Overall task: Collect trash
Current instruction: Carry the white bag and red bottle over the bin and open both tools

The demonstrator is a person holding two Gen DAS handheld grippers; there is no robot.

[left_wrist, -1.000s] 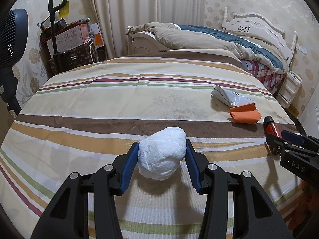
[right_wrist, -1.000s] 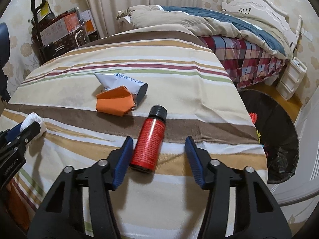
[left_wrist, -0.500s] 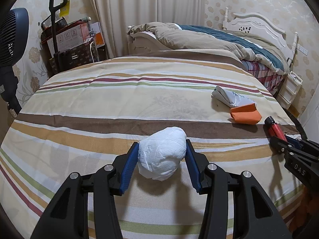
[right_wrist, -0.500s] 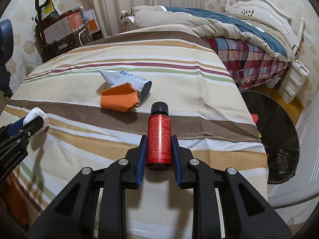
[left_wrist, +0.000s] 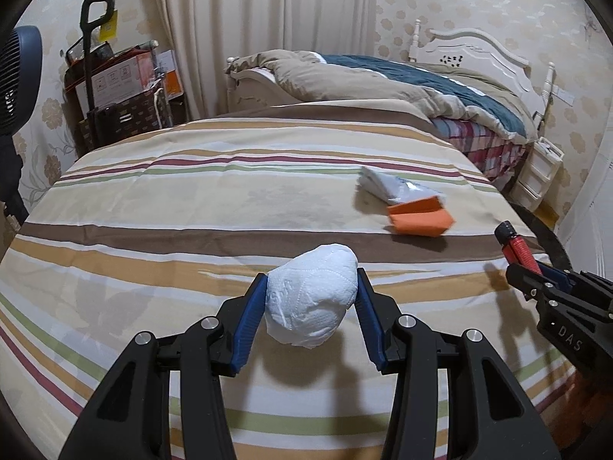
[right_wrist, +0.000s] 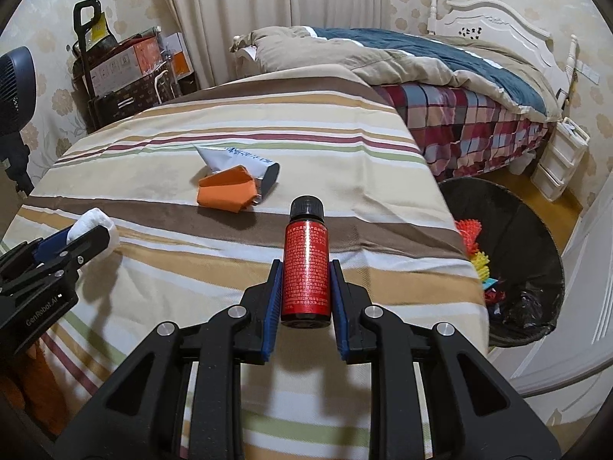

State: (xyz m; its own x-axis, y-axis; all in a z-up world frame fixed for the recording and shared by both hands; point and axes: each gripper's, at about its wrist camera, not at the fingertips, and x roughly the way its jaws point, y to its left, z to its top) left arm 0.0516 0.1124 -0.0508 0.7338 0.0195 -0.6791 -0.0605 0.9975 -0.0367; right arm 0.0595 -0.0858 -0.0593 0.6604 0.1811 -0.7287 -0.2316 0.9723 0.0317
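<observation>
Looking along the left gripper: its blue pads press on both sides of a white tissue wad, held above the striped bedspread. Ahead and to the right on the spread lie an orange packet and, touching its far edge, a white tube. At the right edge the right gripper grips a red bottle with its black cap pointing away. Beyond the spread stand a second bed with rumpled covers, a curtain, a trolley loaded with boxes, and a fan at far left. Nothing lies between the wad and the packet.

Looking along the right gripper: its jaws, having just closed, clamp the red bottle by its lower half, narrowly apart, the cap clear of the pads. The orange packet and white tube lie ahead to the left, apart from the bottle. At the left edge the left gripper holds the wad. Beside the bed's right edge, on the floor, stands a bin with a black liner; it contains red and yellow spiky items and darker litter too dim to identify. White drawers stand beyond the bin.
</observation>
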